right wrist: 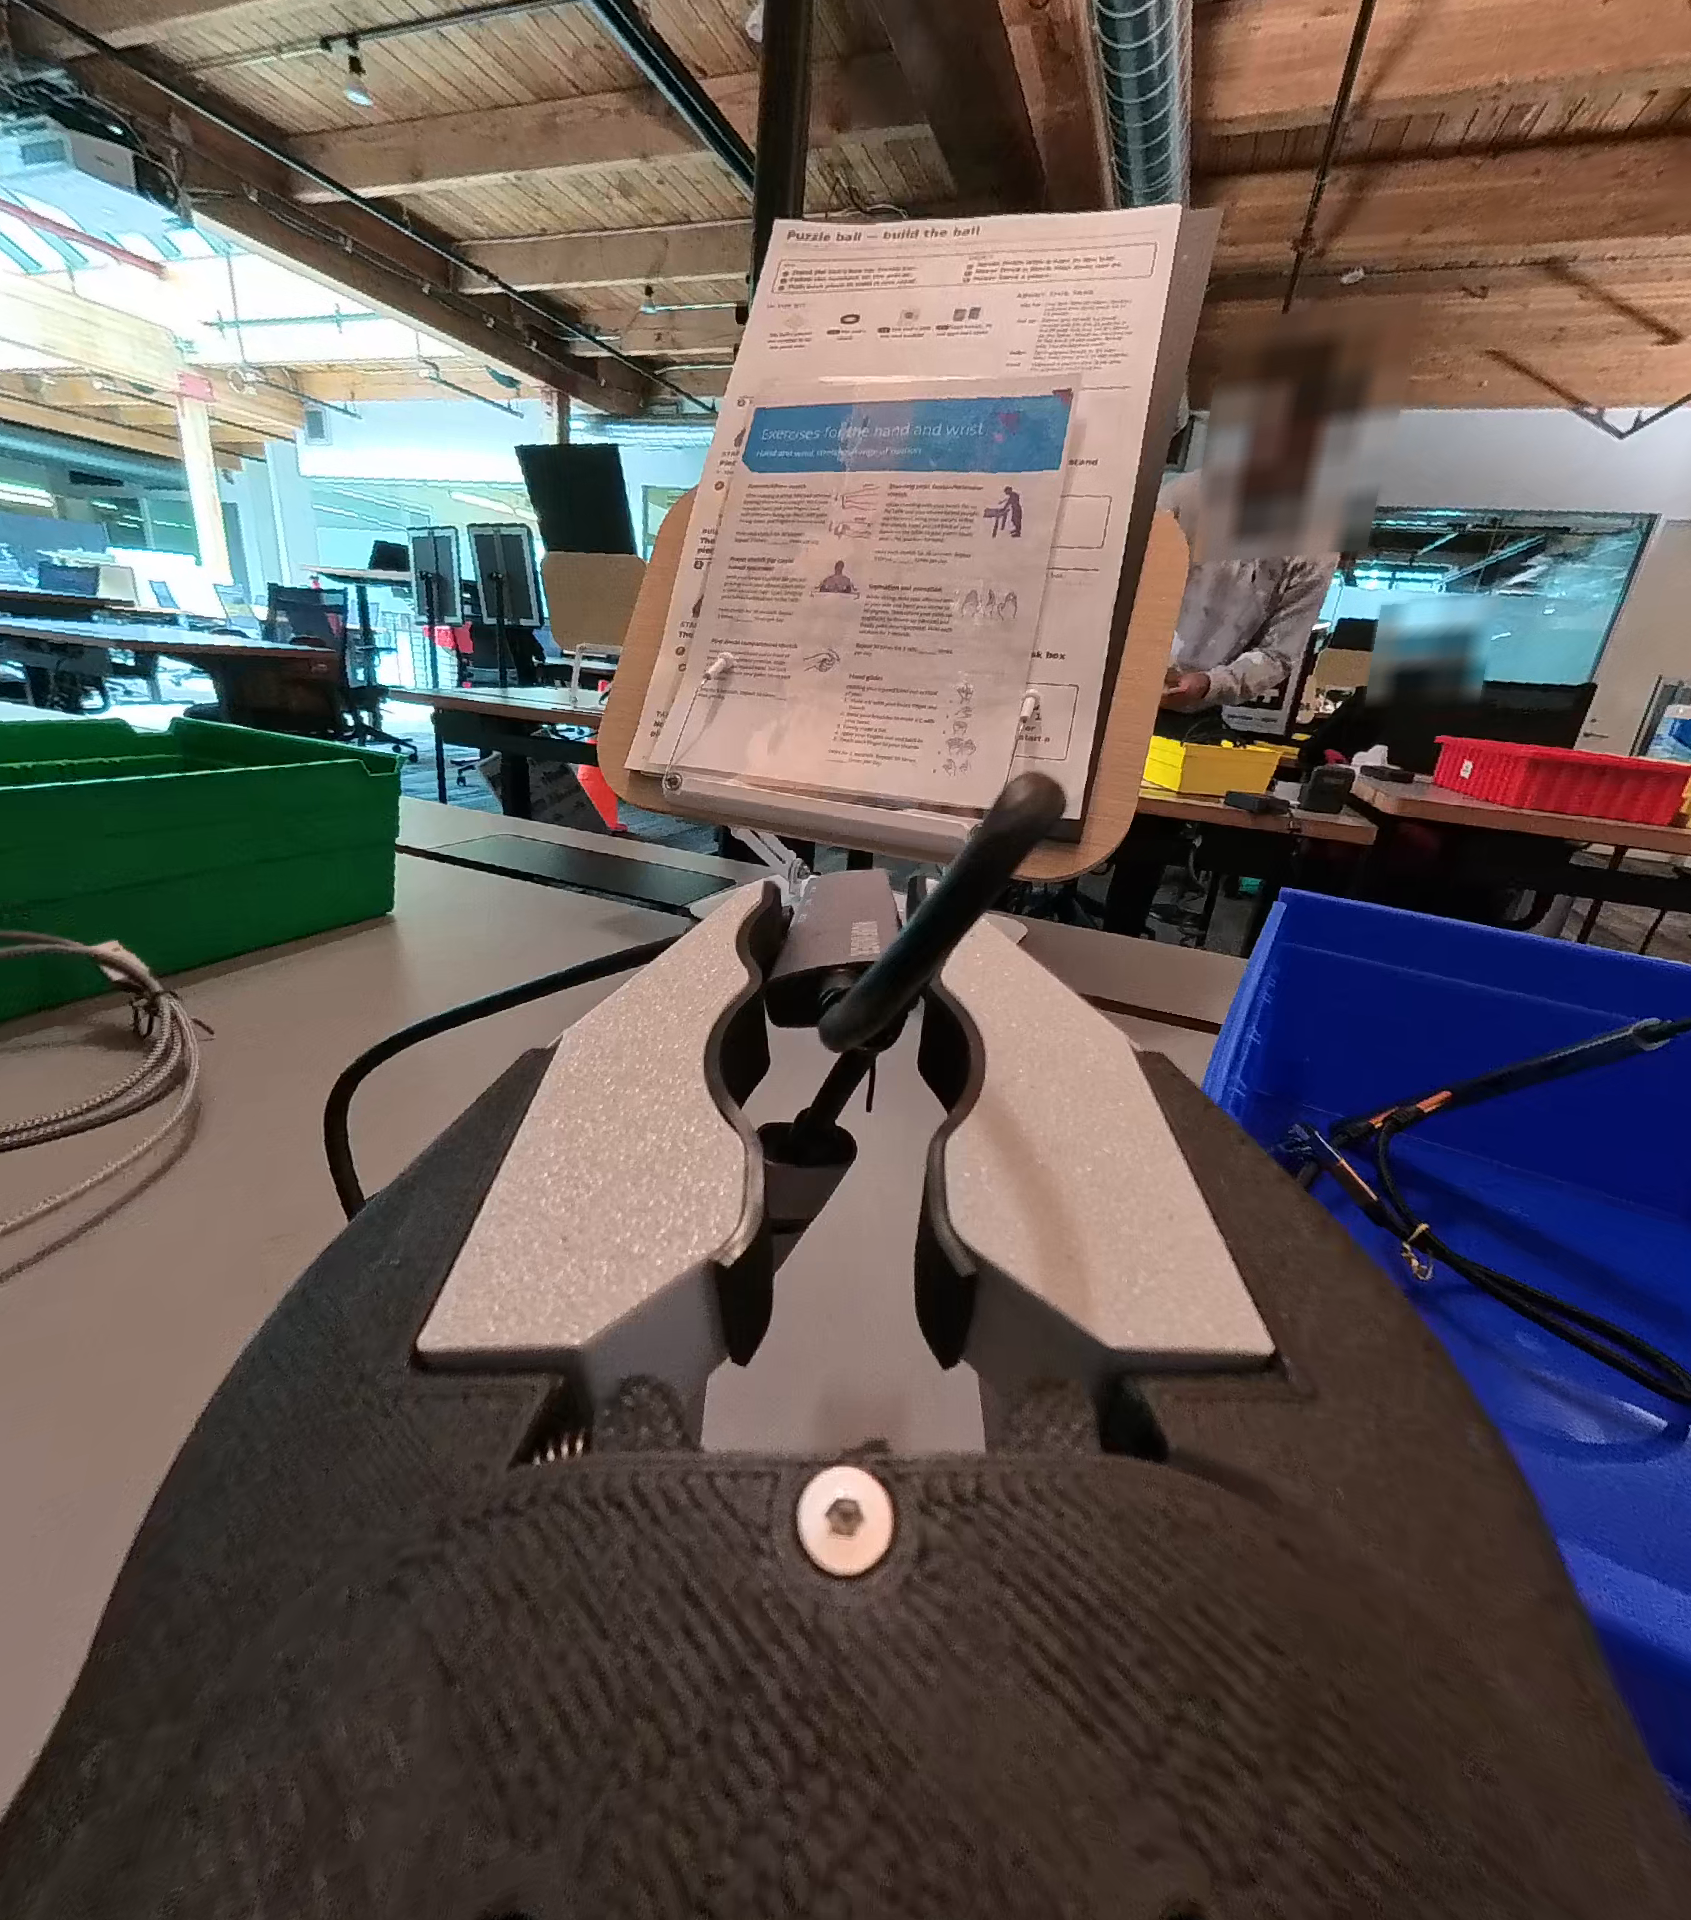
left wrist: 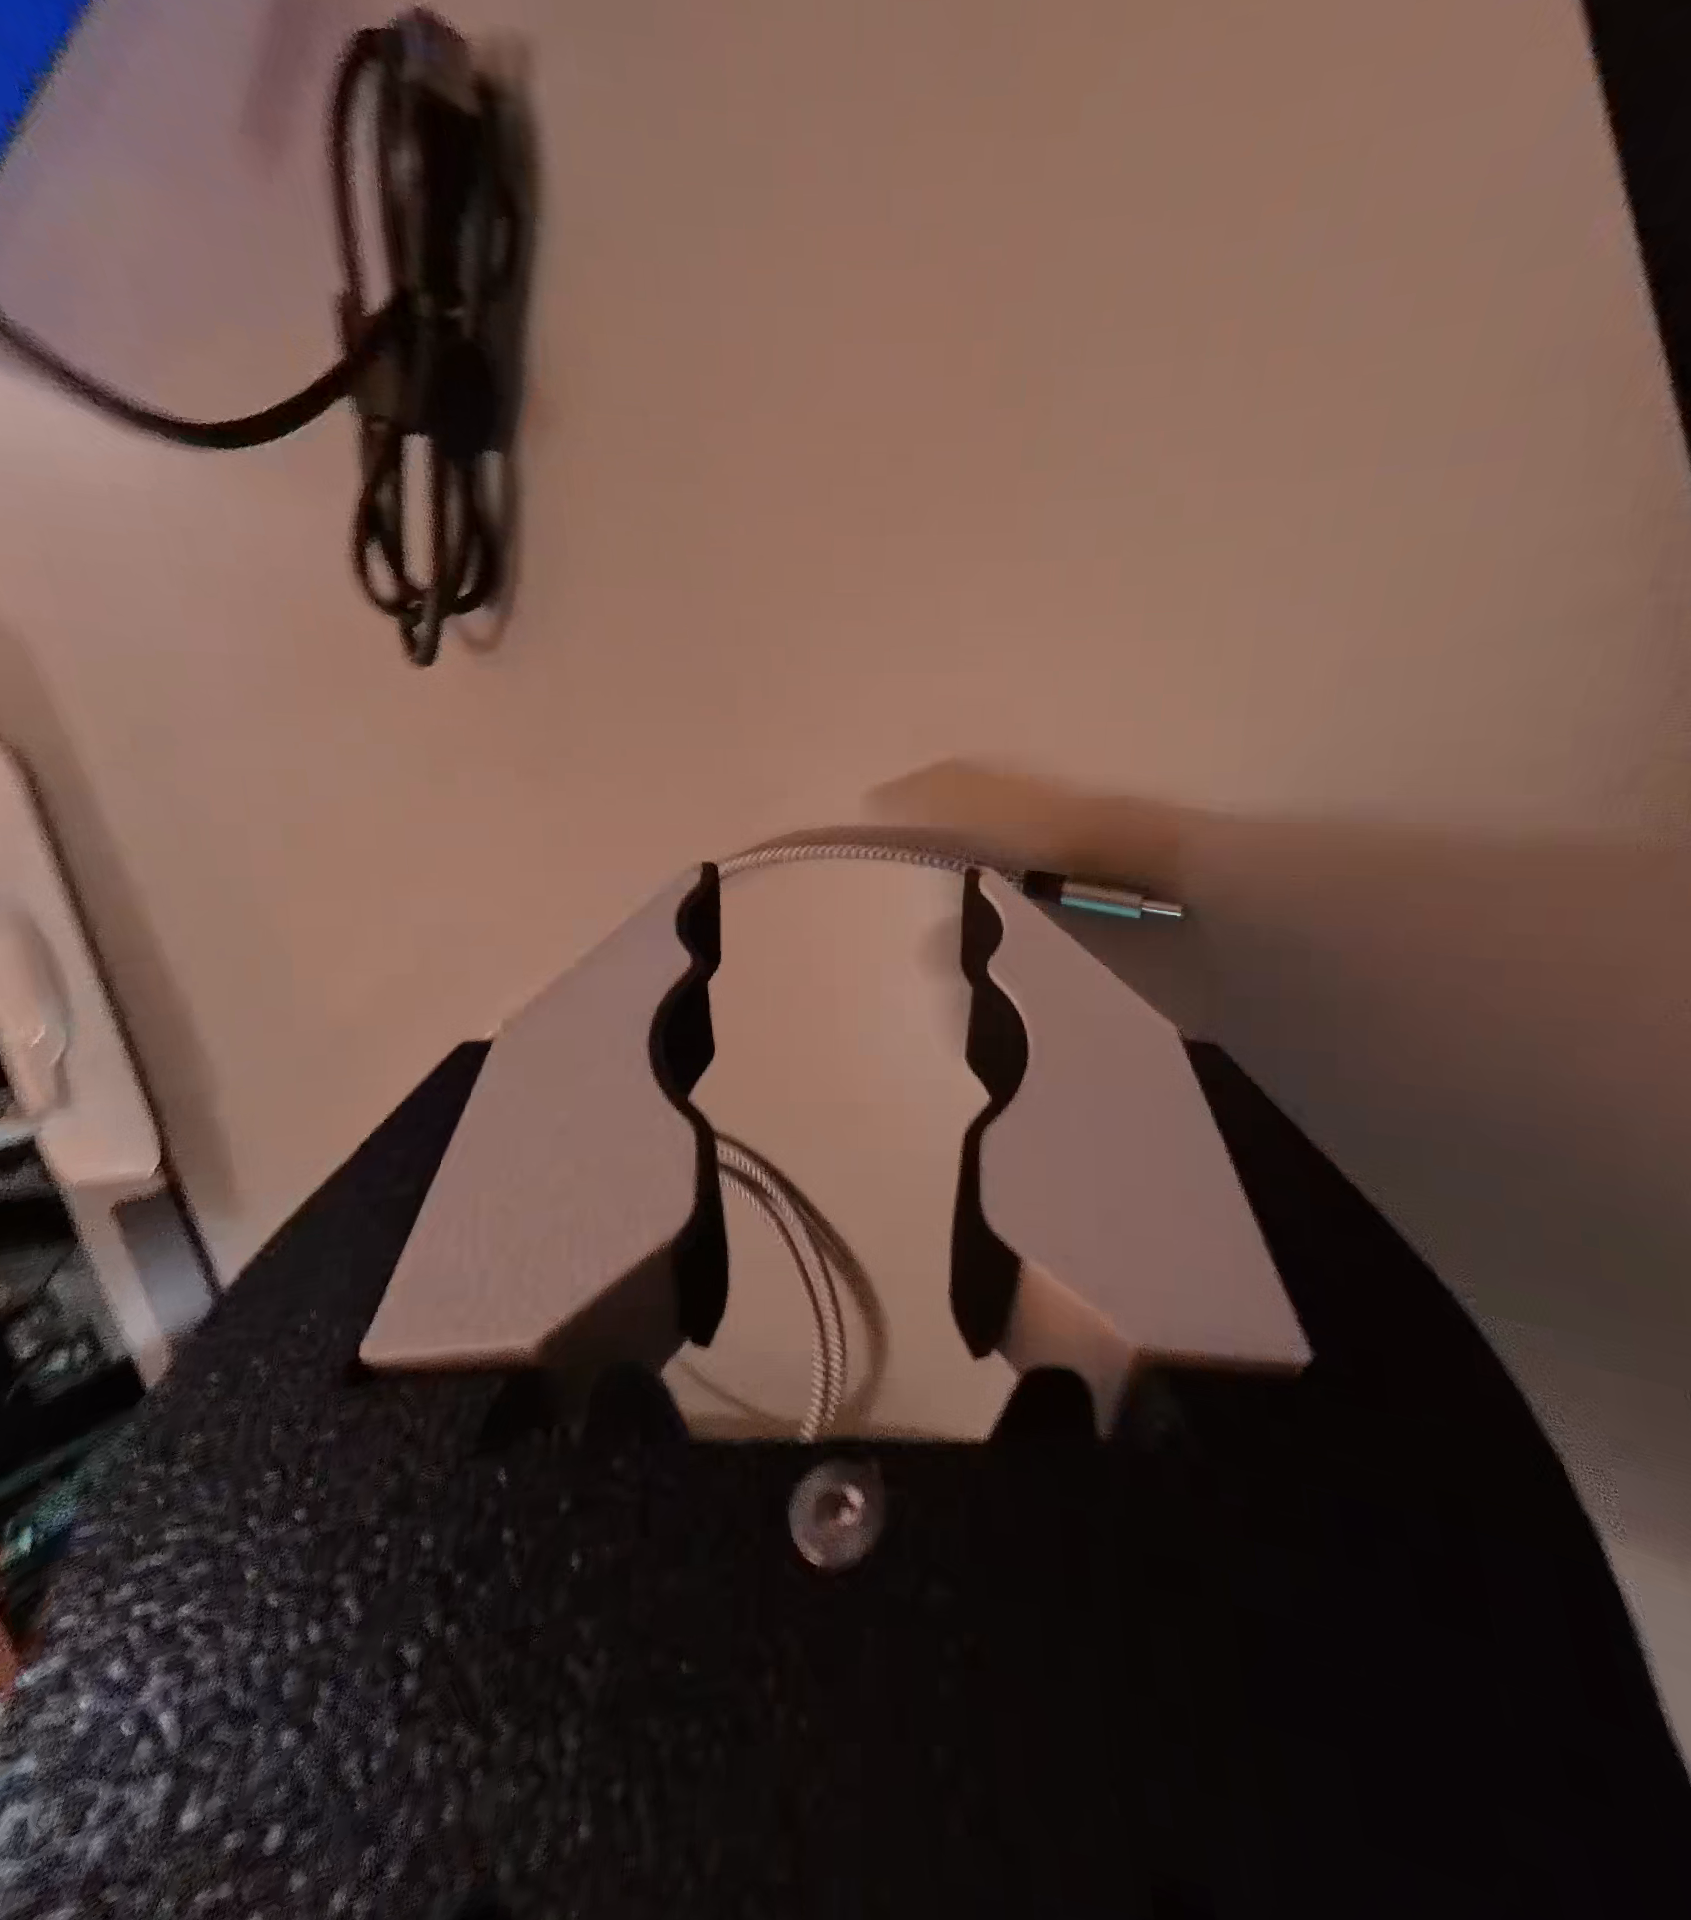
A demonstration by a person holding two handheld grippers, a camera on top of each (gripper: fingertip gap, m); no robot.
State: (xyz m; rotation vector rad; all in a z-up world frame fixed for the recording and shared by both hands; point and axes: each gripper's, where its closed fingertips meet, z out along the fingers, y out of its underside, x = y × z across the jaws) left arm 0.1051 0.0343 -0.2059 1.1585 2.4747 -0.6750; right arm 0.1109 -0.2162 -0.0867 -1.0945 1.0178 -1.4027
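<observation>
Wooden beams and rows of workbenches fill the open workshop behind our pale tabletop (right wrist: 41, 1455).

At far left in the right wrist view we see a green plastic bin (right wrist: 145, 831) near the table's back, and before it a grey braided cable coil (right wrist: 93, 1060) lying loose. At centre, our right gripper (right wrist: 846, 935) is clenched on a dark rectangular adapter with a thick black cord (right wrist: 836, 935) that loops up from between the fingers. Behind it stands a tan board holding printed sheets (right wrist: 903, 571). At right a blue plastic bin (right wrist: 1599, 1351) sits just beside the gripper, a thin black cable (right wrist: 1506, 1278) lying inside it.

In the left wrist view, a bundled black cable (left wrist: 430, 353) lies at upper left, well apart. Our left gripper (left wrist: 841, 894) hangs released over the table, a silver braided cable with a metal plug (left wrist: 851, 844) crossing past its fingertips, untouched as far as we can tell.

Open tabletop stretches ahead of the left gripper; a dark edge bounds the right of that frame.
</observation>
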